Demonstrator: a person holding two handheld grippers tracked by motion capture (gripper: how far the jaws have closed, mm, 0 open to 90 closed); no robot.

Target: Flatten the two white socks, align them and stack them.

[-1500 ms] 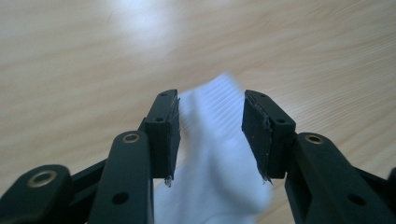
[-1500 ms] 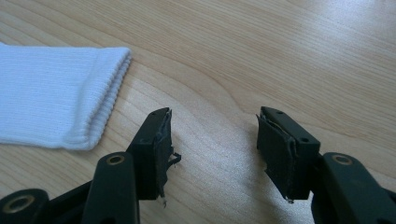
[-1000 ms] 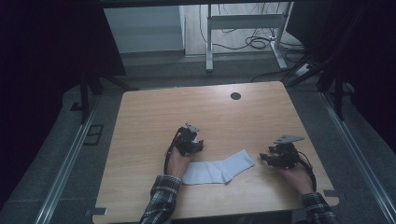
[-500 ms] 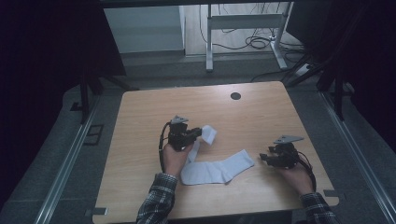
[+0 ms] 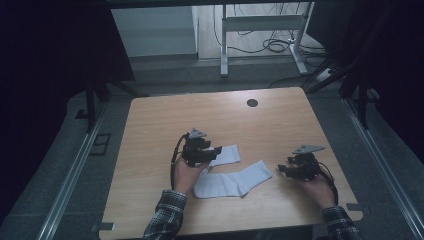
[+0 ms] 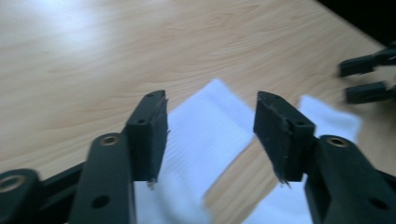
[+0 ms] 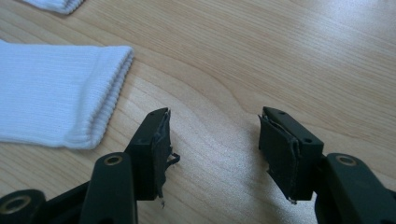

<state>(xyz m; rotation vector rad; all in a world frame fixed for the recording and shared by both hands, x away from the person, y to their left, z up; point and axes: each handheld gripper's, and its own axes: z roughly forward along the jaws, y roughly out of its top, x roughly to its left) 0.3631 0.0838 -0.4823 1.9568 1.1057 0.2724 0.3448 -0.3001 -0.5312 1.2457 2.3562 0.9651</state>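
**Left tool just let go of the top sock**

So a moment back the two white socks were lying stacked as one flat shape near the front of the tabletop. Then the left tool nipped the upper one and peeled it up and away. Now that sock sits on the wood by itself, just behind the other sock, with the two close together or maybe overlapping a bit at the left end, hard to call.

The left tool's jaws have just been opening again. In the left gripper view they stand spread with nothing between them, hovering above the dropped sock, so it's released.

The right tool hasn't budged, parked off to the right with its jaws apart over bare wood, the cuff of the nearer sock close by.

My guess: the pair is now separated, and the next bit is laying them out or matching them up.
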